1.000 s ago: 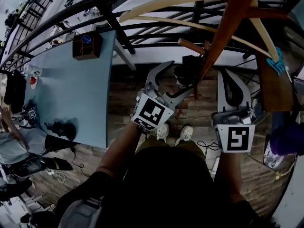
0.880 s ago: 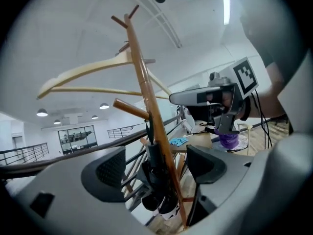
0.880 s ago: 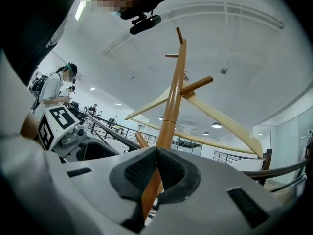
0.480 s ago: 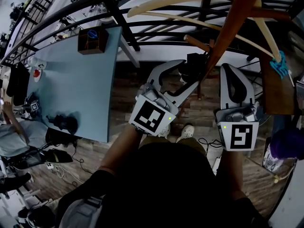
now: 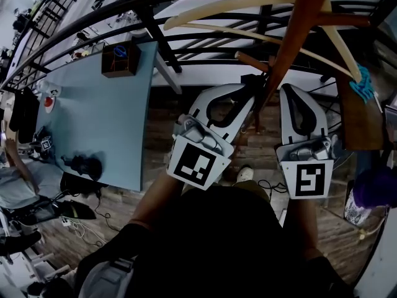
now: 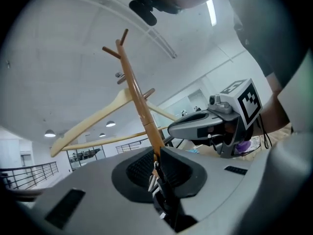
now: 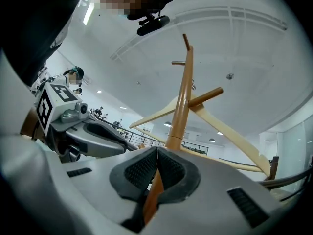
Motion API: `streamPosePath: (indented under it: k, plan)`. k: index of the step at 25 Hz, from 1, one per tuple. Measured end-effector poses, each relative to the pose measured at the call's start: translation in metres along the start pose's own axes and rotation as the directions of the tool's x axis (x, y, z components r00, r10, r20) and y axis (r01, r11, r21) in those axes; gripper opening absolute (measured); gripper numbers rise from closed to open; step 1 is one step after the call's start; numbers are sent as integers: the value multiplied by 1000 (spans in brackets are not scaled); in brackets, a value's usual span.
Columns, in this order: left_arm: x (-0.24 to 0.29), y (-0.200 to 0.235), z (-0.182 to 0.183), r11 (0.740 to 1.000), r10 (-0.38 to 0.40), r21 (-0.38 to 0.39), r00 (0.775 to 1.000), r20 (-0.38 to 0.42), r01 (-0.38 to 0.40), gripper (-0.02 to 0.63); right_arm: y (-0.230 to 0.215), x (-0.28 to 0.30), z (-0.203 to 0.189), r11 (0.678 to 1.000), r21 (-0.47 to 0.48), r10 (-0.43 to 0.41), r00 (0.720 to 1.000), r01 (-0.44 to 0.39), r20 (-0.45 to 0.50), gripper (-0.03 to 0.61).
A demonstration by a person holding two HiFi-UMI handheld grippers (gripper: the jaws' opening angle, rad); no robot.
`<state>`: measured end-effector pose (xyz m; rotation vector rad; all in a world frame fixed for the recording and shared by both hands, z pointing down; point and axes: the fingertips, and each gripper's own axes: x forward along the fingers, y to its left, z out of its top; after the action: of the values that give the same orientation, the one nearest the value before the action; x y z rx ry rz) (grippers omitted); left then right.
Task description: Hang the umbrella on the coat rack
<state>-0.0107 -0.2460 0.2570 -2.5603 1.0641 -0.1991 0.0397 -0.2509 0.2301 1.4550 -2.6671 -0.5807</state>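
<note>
Against the brown wooden coat rack [image 5: 291, 36], the left gripper [image 5: 245, 95] is closing on the black umbrella [image 5: 251, 81].
Its jaws are nearly together and still narrowing. In the left gripper view a thin, dark, white-striped part of the umbrella is pinched between the ribbed pads, and the rack's pole rises right behind them. In the head view the umbrella is a dark bundle at that gripper's tips, close against the pole, just under a short brown peg [image 5: 251, 61] and well above the wooden plank floor [image 5: 161, 135]. The right gripper [image 5: 293, 92] sits just on the other side of the pole, its pads pressed together with nothing between them. A pale wooden clothes hanger [image 5: 236, 5] hangs higher on the rack, and a light blue table [image 5: 105, 123] stands off to the left.
</note>
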Motion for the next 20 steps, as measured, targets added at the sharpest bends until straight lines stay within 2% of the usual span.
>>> streamPosePath:
  k: [4, 9, 14, 20]
  plan:
    - [0, 10, 5, 998, 38, -42, 999, 29, -37, 13, -2, 0, 0, 1000, -5, 1, 1000, -1, 1, 31]
    - [0, 15, 6, 997, 75, -29, 997, 15, -74, 11, -1, -4, 0, 1000, -11, 13, 1000, -13, -13, 29]
    - [2, 13, 6, 997, 76, -27, 997, 14, -76, 11, -3, -8, 0, 999, -46, 4, 1000, -5, -17, 29]
    - [4, 9, 10, 998, 58, -17, 998, 29, -58, 11, -3, -10, -2, 999, -35, 13, 1000, -14, -22, 29]
